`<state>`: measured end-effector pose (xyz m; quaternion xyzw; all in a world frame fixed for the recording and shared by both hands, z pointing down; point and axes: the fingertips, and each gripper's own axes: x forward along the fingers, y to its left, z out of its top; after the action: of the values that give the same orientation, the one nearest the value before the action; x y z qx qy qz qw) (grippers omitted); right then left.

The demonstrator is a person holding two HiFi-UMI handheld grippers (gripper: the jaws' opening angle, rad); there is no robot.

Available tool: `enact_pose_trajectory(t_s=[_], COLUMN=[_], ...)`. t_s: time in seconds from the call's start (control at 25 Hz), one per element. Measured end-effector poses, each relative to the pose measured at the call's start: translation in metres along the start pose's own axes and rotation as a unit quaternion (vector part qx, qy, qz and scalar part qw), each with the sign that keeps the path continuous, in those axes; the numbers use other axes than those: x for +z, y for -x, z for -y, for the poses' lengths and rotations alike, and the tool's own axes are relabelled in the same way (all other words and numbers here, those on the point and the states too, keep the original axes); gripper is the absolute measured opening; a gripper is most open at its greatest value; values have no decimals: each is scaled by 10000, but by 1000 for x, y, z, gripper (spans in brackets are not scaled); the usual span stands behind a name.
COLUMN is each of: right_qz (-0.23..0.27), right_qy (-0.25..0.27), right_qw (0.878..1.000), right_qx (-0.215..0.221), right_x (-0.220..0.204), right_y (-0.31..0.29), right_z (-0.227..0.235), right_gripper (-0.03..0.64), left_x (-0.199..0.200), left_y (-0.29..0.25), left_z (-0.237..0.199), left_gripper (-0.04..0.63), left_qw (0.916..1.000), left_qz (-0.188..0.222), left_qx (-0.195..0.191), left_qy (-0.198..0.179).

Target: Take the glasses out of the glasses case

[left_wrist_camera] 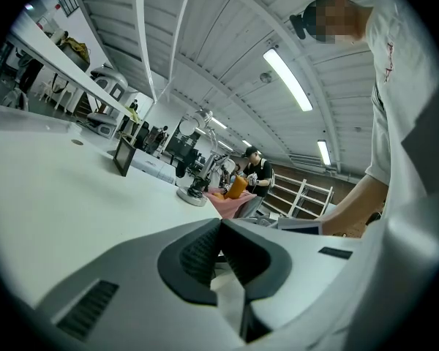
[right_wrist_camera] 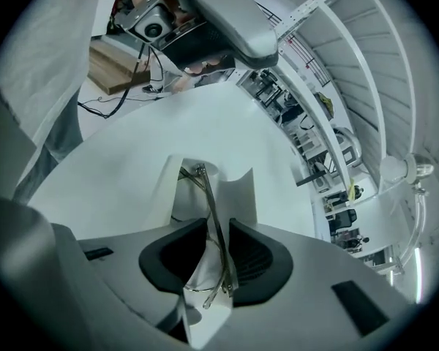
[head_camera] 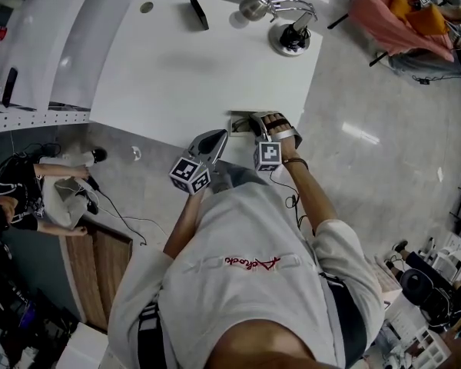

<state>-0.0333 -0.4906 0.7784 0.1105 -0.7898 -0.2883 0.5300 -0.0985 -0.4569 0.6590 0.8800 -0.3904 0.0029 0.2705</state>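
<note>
The white glasses case (head_camera: 240,121) lies open at the near edge of the white table (head_camera: 200,75). In the right gripper view its flaps (right_wrist_camera: 238,192) stand up around thin metal-framed glasses (right_wrist_camera: 211,210), folded and set on edge. My right gripper (right_wrist_camera: 218,225) points down into the case and is shut on the glasses, whose frame runs between the dark pads. My left gripper (left_wrist_camera: 221,224) is just left of the case (head_camera: 217,138), nearly level, with its tips together. A white strip shows in the gap behind those tips; I cannot tell what it is.
A desk lamp (head_camera: 283,21) on a round base stands at the table's far right. A dark stand (head_camera: 197,8) and a cable hole (head_camera: 146,8) are at the far edge. A person (head_camera: 38,194) is on the floor to the left.
</note>
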Motion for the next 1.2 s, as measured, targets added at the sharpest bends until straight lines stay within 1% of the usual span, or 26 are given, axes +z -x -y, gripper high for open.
enact_pose_trajectory(t_s=[0.04, 0.08, 0.16, 0.2, 0.36, 0.56, 0.68, 0.8, 0.92, 0.96, 1.04, 1.12, 1.16, 1.2], right_qz=[-10, -27, -70, -91, -111, -87, -62, -49, 64, 111, 187, 327, 425, 537], right_qy=[-16, -17, 48, 91, 282, 347, 340, 206, -119, -306, -837, -1484, -1861, -2267], right_qw=[10000, 9999, 9999, 9998, 9995, 9990, 9985, 9983, 9977, 9970, 9932, 9840, 9767, 9668], right_qx=[92, 141, 144, 139, 62, -268, -427, -539, -664, -700, -791, -928, -985, -1051], right_x=[-1, -2, -3, -3, -3, -2, 1, 2, 7, 9, 9, 10, 11, 11], right_y=[-2, -3, -6, -6, -5, 4, 10, 17, 27, 31, 37, 45, 49, 53], right_z=[-2, -2, -1, -1, 0, 9, 14, 19, 27, 29, 31, 38, 42, 46], right_gripper=[94, 86, 43, 37, 26, 25, 25, 25, 25, 25, 25, 24, 23, 23], left_x=[2, 3, 4, 4, 1, 6, 7, 8, 13, 15, 16, 17, 19, 21], left_y=[0, 0, 1, 1, 3, 2, 2, 3, 5, 6, 10, 13, 14, 15], left_z=[0, 0, -1, -1, -4, -1, 2, 8, 13, 15, 16, 18, 19, 21], left_gripper=[26, 26, 26, 25, 26, 26, 25, 26, 25, 25, 26, 25, 26, 26], left_qw=[10000, 10000, 10000, 10000, 10000, 10000, 9999, 9998, 9995, 9994, 9991, 9988, 9987, 9984], left_qz=[-5, -8, -9, -9, 26, 40, 54, 73, 137, 162, 205, 226, 234, 247], left_qx=[-5, -4, 7, 15, 36, -22, -59, -115, -176, -178, -170, -175, -185, -201], left_qy=[-18, -32, -39, -25, 17, -67, -123, -160, -234, -266, -329, -386, -423, -468])
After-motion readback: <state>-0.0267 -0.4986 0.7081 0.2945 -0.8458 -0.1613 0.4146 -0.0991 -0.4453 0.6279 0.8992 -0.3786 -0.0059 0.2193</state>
